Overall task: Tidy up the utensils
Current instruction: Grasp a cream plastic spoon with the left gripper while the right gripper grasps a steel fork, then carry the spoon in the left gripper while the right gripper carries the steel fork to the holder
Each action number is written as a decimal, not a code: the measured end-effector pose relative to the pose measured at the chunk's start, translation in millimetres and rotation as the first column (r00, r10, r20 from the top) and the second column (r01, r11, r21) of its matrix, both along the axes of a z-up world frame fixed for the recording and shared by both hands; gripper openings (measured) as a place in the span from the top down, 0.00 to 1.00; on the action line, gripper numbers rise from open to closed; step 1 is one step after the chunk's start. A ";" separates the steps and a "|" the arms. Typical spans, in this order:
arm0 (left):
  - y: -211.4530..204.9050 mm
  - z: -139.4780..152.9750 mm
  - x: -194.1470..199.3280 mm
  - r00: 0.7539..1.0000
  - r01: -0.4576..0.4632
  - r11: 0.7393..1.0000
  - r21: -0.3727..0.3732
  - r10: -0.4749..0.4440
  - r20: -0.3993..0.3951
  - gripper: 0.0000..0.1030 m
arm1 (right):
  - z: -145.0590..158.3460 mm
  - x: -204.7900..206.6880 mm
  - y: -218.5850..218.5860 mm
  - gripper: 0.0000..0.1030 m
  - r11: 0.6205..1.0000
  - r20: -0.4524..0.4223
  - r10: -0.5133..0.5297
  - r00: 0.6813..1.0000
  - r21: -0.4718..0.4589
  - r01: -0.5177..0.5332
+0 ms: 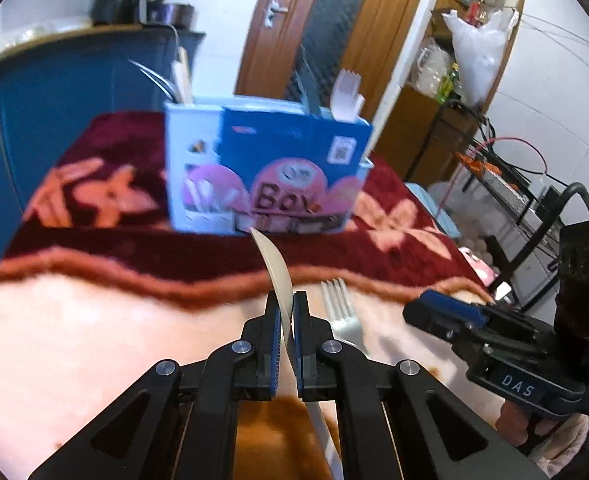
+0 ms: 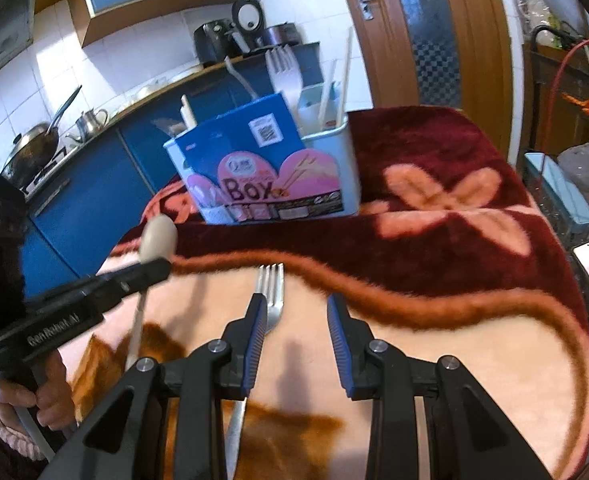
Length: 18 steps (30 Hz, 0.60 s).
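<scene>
You hold a pale spoon in the left gripper; the right one hangs over a fork.

To the left of the metal fork, your left gripper is clenched on the neck of the pale spoon, its bowl raised off the blanket and pointing toward the utensil box. The fork itself lies flat on the blanket's light part, tines toward that box, which stands beyond it on the dark red part and already holds a white fork and chopsticks. Your right gripper hangs above the fork with its jaws parted and grasping nothing; the left finger overlaps the fork's neck, the right finger stands clear to the fork's right.
</scene>
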State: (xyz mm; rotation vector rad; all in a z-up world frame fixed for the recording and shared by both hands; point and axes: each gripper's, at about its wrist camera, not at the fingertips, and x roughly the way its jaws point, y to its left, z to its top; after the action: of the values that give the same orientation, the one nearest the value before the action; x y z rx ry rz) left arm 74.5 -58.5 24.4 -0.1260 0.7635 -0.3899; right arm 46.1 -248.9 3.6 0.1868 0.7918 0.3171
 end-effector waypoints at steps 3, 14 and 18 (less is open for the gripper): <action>11.4 3.1 -2.0 0.999 -0.038 0.999 0.025 0.037 0.036 0.95 | -6.1 7.4 8.7 0.66 1.000 -0.028 0.022 0.999 -0.015 -0.022; 38.8 5.0 -6.8 0.990 -0.106 0.993 0.048 0.101 0.096 0.95 | -22.7 36.1 30.9 0.64 0.993 -0.096 0.071 0.993 -0.084 -0.080; 40.4 4.8 -6.6 0.990 -0.106 0.994 0.038 0.102 0.096 0.95 | -22.9 40.7 35.0 0.67 0.990 -0.092 0.081 0.992 -0.105 -0.091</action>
State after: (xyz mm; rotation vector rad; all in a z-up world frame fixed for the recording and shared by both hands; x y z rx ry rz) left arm 67.9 -18.2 29.3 -0.1054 0.6695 -0.2784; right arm 86.7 -213.9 -19.3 0.0644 0.9036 0.3479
